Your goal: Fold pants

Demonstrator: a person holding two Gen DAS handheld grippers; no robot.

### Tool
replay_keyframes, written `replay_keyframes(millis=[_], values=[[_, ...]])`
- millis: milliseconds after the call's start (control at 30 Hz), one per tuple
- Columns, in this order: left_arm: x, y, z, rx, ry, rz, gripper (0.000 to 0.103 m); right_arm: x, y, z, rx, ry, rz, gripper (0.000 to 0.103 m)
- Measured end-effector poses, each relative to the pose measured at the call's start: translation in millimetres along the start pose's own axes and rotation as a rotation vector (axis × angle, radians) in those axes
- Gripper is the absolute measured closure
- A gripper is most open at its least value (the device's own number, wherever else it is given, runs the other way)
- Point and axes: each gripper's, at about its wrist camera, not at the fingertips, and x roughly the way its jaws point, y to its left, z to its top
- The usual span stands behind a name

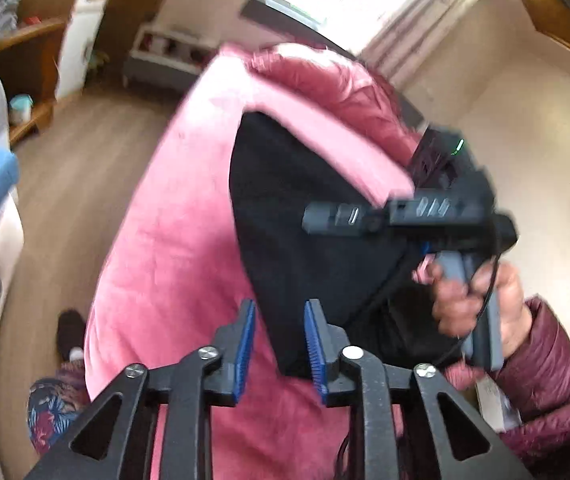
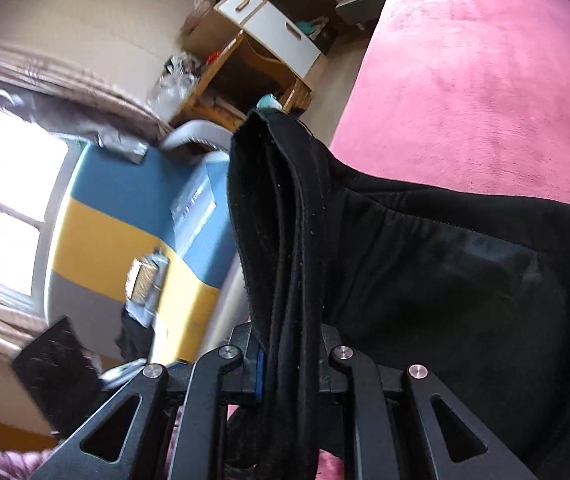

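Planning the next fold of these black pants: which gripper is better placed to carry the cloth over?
Right. The right gripper is already shut on a bunched edge of the pants. The left gripper is open beside them, above the pink blanket, gripping nothing.

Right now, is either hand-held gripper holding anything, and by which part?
The right hand-held gripper is shut on the black pants, pinching a bunched, layered edge. The left hand-held gripper is open and holds nothing.
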Motion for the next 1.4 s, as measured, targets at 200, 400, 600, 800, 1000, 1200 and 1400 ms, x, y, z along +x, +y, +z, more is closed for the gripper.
replay_keyframes(millis=[200,400,600,800,1000,1200,1400], values=[[29.6,0.2,-7.9,-0.040,0.109,-0.052,0.062,-17.4,25.8,-13.2,-0.019,-0.063,0.062,0.088],[38.0,7.4,2.4,-0.131,0.098,-0.192,0.062,-71.5,22.5,-34.9,0.000,-0.175,0.085,0.088],[46.7,-13.6,22.9,-0.094,0.056,-0.238,0.062,-134.3,1.5,-67.3,0.070,-0.307,0.093,0.088],[84.4,-53.7,32.0,-0.020,0.104,-0.291,0.062,-172.7,-25.1,-105.0,0.160,-0.400,0.067,0.088],[113.9,-77.6,30.0,0.012,0.167,-0.307,0.062,-210.0,-53.7,-139.1,0.239,-0.470,-0.001,0.088],[142.6,-103.5,15.9,0.077,0.266,-0.313,0.062,-232.3,-90.4,-174.8,0.357,-0.513,-0.082,0.088],[165.7,-128.5,-1.4,0.138,0.363,-0.323,0.062,-242.7,-127.5,-201.6,0.473,-0.546,-0.172,0.088]])
